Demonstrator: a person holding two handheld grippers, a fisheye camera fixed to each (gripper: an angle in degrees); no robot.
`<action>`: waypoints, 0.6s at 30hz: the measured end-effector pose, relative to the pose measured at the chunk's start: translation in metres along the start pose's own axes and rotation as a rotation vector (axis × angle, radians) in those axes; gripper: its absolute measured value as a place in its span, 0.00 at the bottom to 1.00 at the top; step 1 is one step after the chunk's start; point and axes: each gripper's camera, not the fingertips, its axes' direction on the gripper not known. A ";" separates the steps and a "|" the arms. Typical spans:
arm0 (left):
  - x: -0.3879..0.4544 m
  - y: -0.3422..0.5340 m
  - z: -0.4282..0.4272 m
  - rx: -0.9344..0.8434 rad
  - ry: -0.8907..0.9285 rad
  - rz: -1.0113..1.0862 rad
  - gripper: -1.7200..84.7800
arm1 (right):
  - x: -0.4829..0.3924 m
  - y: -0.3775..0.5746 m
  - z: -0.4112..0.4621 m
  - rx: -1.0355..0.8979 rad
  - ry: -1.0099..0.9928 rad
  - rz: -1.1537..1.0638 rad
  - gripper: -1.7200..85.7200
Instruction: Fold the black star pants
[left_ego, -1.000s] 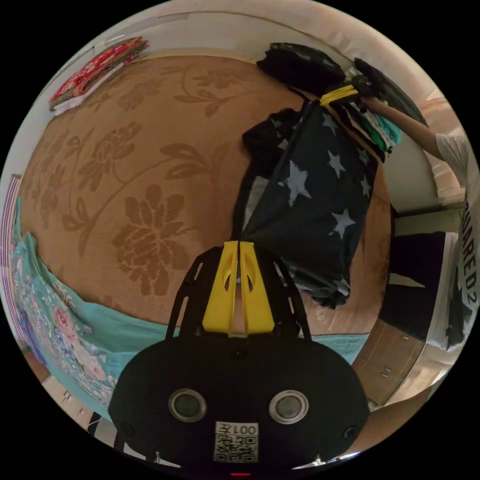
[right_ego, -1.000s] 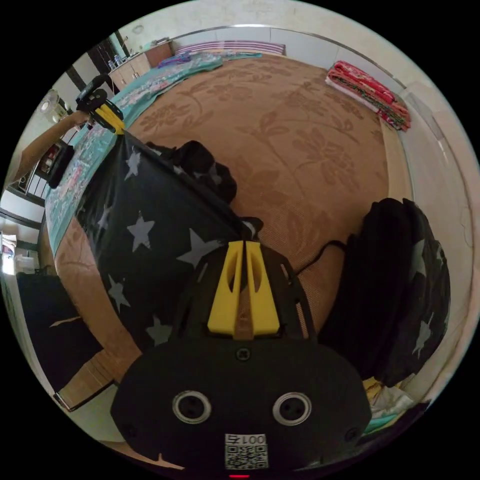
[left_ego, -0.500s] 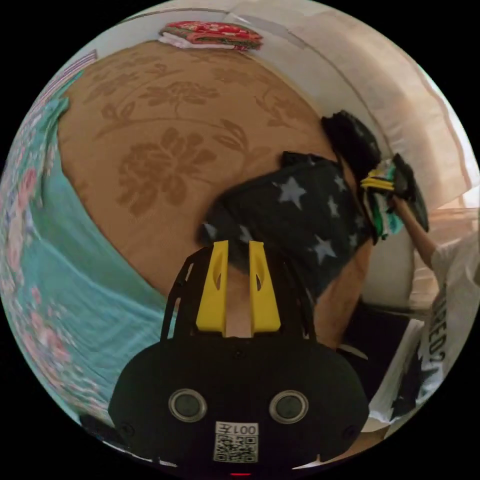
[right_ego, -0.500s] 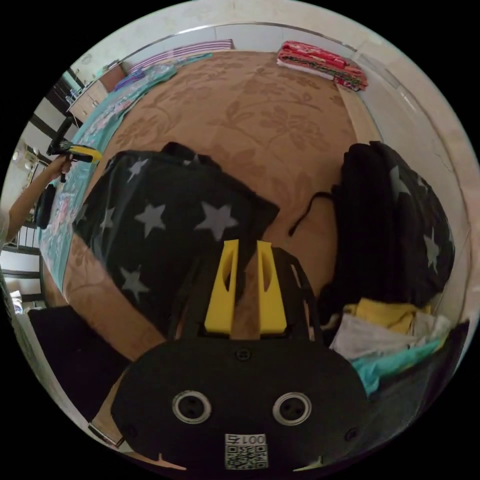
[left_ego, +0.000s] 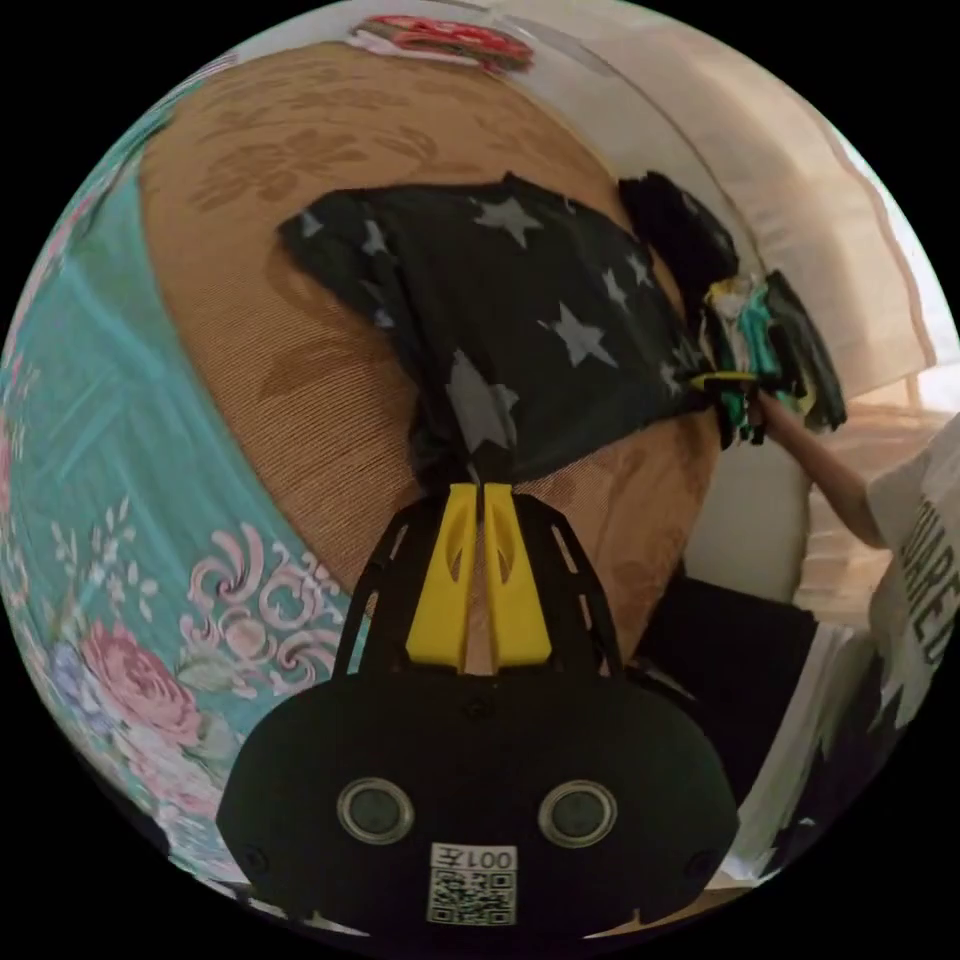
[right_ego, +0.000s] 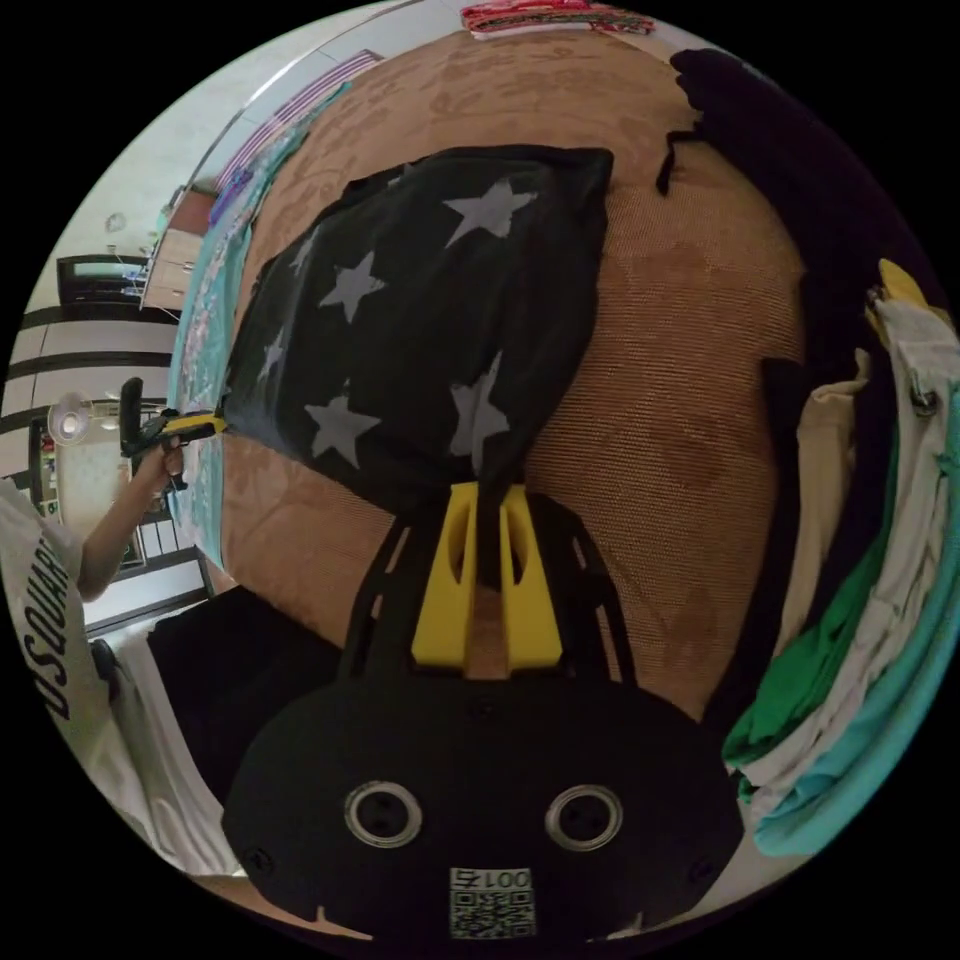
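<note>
The black star pants (left_ego: 520, 300) are spread over the brown floral mat (left_ego: 300, 330), with one corner pinched in each gripper. In the left gripper view, the left gripper (left_ego: 478, 490) has its yellow jaws pressed nearly together on a bunched edge of the pants, and the right gripper (left_ego: 722, 380) is seen at the far corner, with fabric pulled to it. In the right gripper view, the right gripper (right_ego: 487, 495) is clamped on a gathered bit of the same cloth — the left gripper (right_ego: 190, 427) can be spotted off at the opposite corner, held in a hand (right_ego: 160, 460). A pile of folded clothes (right_ego: 880, 560) is stacked just beside the pants, and a teal floral sheet (left_ego: 110, 500) is laid along the mat's edge.
</note>
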 end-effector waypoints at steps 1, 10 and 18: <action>-0.005 0.009 -0.004 0.018 0.016 -0.025 0.01 | 0.001 0.008 -0.007 0.025 0.018 -0.014 0.05; -0.029 0.070 -0.037 0.329 0.313 -0.174 0.01 | 0.021 0.029 -0.027 0.077 -0.181 0.094 0.04; 0.024 -0.041 -0.180 0.616 0.215 0.186 0.01 | 0.010 -0.071 -0.174 0.523 -0.102 -0.142 0.03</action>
